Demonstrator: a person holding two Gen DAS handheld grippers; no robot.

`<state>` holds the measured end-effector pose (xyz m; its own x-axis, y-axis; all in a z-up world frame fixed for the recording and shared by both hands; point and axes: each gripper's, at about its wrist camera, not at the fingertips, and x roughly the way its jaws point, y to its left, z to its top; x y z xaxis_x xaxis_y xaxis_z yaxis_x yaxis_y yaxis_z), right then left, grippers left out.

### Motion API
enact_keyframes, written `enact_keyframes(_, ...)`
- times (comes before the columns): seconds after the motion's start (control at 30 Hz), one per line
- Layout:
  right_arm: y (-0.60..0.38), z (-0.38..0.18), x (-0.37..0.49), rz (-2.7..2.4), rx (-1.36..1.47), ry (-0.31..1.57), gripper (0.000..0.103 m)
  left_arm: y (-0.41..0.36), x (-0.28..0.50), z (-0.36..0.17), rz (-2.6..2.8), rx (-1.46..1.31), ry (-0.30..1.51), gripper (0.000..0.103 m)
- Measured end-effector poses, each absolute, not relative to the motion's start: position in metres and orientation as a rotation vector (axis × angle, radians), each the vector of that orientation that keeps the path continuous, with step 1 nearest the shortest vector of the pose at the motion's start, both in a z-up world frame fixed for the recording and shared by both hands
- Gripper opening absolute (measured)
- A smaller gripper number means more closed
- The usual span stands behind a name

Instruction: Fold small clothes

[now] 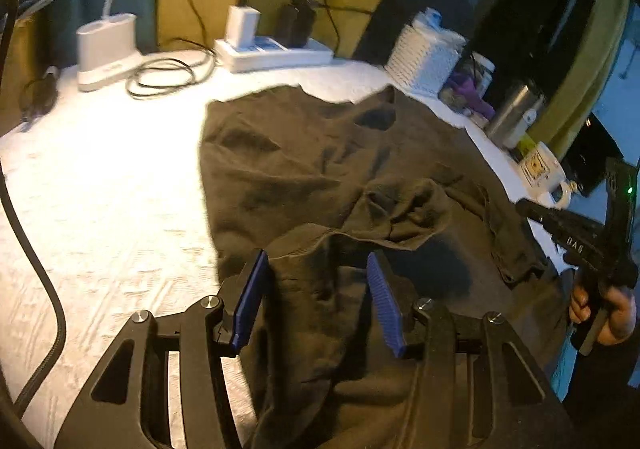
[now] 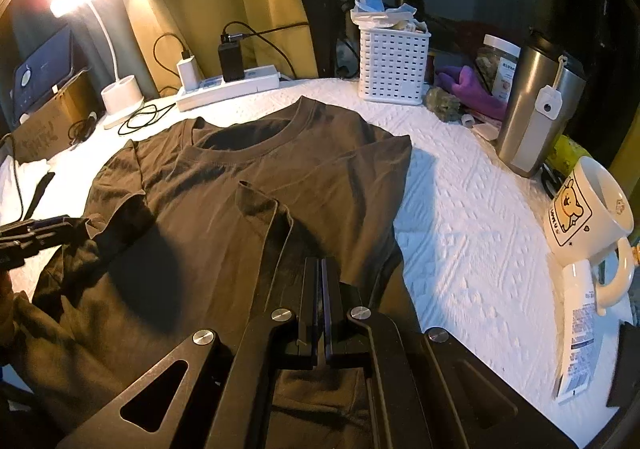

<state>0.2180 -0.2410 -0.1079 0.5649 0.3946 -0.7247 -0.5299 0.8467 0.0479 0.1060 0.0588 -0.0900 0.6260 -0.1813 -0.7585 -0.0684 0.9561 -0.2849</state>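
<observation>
White tabletop [image 2: 460,209]: one brown T-shirt [image 2: 248,185]; left hand-held gripper [image 1: 318,299] parted, right hand-held gripper [image 2: 321,285] closed.

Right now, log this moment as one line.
task: fold t-shirt | left gripper: open over fabric | right gripper: shut | right sleeve folded in

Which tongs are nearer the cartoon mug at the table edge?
Right. The right tongs are over the shirt's middle, with the mug off to their right. The left tongs are at the shirt's far left sleeve.
</observation>
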Motion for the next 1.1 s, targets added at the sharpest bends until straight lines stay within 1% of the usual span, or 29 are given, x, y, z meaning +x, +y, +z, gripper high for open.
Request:
enact_keyframes(0.03,-0.241,-0.107,0.217,0.546,-0.184,0.803,0.002,0.057,0.108,-0.093,-0.072,-0.3,0.902,0.031)
enact_keyframes(0.07,-0.241,-0.107,0.217,0.544,-0.185,0.802,0.002,0.055,0.11,-0.095,-0.073,-0.295,0.914,0.014)
enact_keyframes(0.13,-0.241,-0.106,0.216,0.539,-0.186,0.802,0.002,0.048,0.108,-0.094,-0.112,-0.285,0.907,0.012)
enact_keyframes(0.17,-0.242,-0.107,0.215,0.537,-0.185,0.803,0.002,0.044,0.107,-0.092,-0.135,-0.288,0.908,0.008)
enact_keyframes(0.2,-0.242,-0.107,0.215,0.533,-0.185,0.804,0.002,0.04,0.106,-0.092,-0.159,-0.292,0.911,0.008)
enact_keyframes(0.33,-0.246,-0.109,0.215,0.525,-0.183,0.811,0.002,0.013,0.1,-0.09,-0.269,-0.264,0.966,0.008)
enact_keyframes(0.43,-0.249,-0.111,0.214,0.523,-0.182,0.812,0.002,0.018,0.09,-0.075,-0.264,-0.27,0.954,0.009)
enact_keyframes(0.47,-0.25,-0.113,0.214,0.52,-0.183,0.814,0.002,0.022,0.086,-0.069,-0.252,-0.266,0.933,0.012)
enact_keyframes(0.53,-0.252,-0.117,0.216,0.509,-0.189,0.821,0.002,0.034,0.082,-0.059,-0.207,-0.274,0.89,0.034)
enact_keyframes(0.57,-0.253,-0.119,0.217,0.501,-0.197,0.824,0.002,0.04,0.083,-0.059,-0.18,-0.286,0.877,0.06)
enact_keyframes(0.6,-0.254,-0.122,0.217,0.492,-0.205,0.828,0.002,0.046,0.085,-0.059,-0.155,-0.302,0.865,0.069)
enact_keyframes(0.7,-0.26,-0.127,0.218,0.471,-0.223,0.833,0.002,0.053,0.101,-0.07,-0.156,-0.348,0.87,0.069)
enact_keyframes(0.77,-0.266,-0.128,0.22,0.445,-0.24,0.832,0.002,0.047,0.117,-0.083,-0.186,-0.358,0.905,0.069)
enact_keyframes(0.93,-0.29,-0.132,0.23,0.366,-0.234,0.842,0.002,0.012,0.137,-0.1,-0.325,-0.351,0.994,0.069)
enact_keyframes(1.1,-0.308,-0.14,0.236,0.342,-0.201,0.863,0.002,-0.024,0.137,-0.1,-0.422,-0.299,1.02,0.069)
